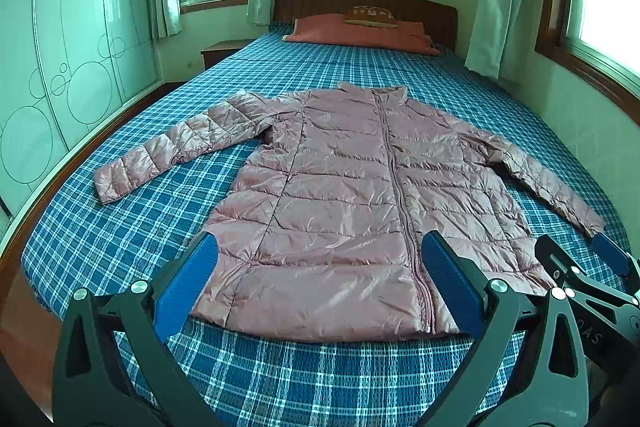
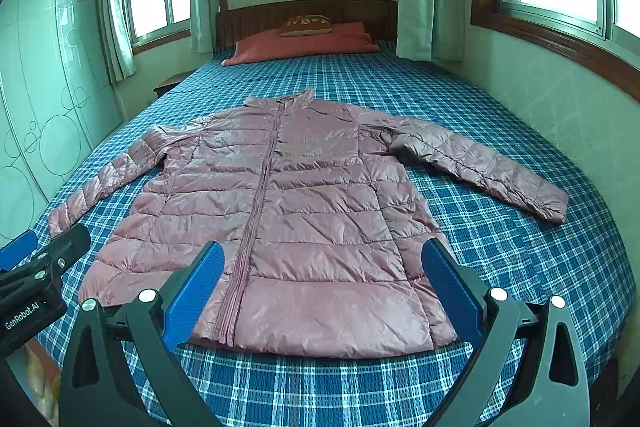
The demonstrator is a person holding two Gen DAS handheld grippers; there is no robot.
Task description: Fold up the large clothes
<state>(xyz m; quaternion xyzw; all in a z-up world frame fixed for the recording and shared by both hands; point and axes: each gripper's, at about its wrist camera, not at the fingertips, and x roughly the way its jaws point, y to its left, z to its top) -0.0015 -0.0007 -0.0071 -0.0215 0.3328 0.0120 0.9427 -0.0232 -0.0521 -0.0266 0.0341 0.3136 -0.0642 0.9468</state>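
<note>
A pink quilted puffer jacket (image 1: 340, 203) lies flat and zipped on the bed, front up, collar away from me, both sleeves spread out to the sides. It also shows in the right wrist view (image 2: 288, 211). My left gripper (image 1: 318, 283) is open and empty, held above the jacket's hem. My right gripper (image 2: 320, 287) is open and empty above the hem too, and it shows at the right edge of the left wrist view (image 1: 580, 263). The left gripper shows at the left edge of the right wrist view (image 2: 44, 247).
The bed (image 1: 120, 219) has a blue plaid sheet, with a red pillow (image 1: 360, 35) and wooden headboard (image 1: 320, 1) at the far end. A green wardrobe (image 1: 60, 47) stands left, a nightstand (image 1: 222, 51) beside the bed, a wall with windows right.
</note>
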